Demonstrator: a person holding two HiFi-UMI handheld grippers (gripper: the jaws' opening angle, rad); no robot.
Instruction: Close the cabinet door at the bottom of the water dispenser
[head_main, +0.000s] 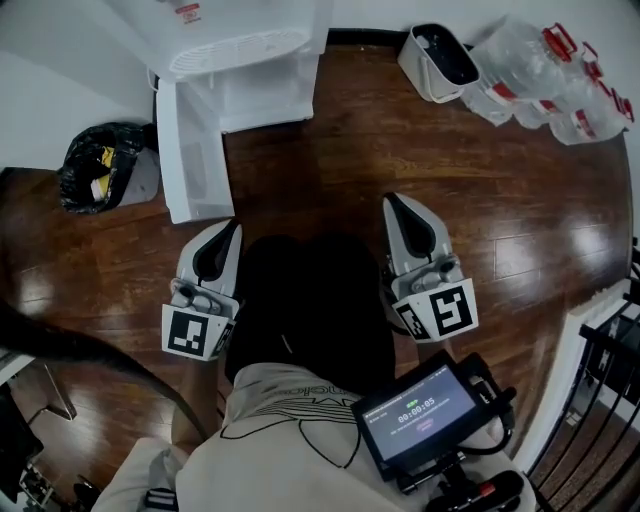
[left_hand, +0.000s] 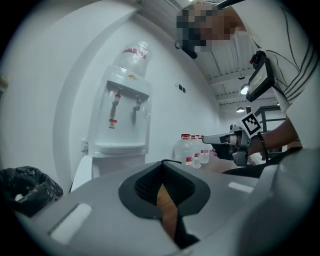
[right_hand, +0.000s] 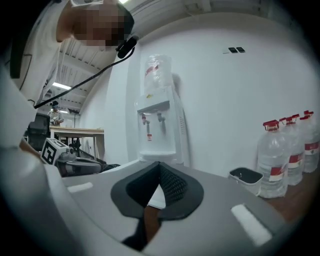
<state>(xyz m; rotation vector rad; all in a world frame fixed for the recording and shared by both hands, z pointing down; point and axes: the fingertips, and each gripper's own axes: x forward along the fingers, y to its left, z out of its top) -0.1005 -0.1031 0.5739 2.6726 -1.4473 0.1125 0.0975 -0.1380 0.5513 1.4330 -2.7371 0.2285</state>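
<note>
The water dispenser is standing against the white wall at the top of the head view. Its cabinet door is standing open, swung out over the wooden floor toward the person at roughly a right angle to the cabinet front.

The left hand-held gripper is pointing forward near the door's free edge. Its jaws are resting together at the tips and gripping nothing, with only a sliver of floor showing behind them. The right hand-held gripper is hovering well apart from the door, to the right of it — jaws likewise closed and empty.

A black rubbish bag is lying left of the door. A white bin and a cluster of water bottles are sitting to the dispenser's right.
</note>
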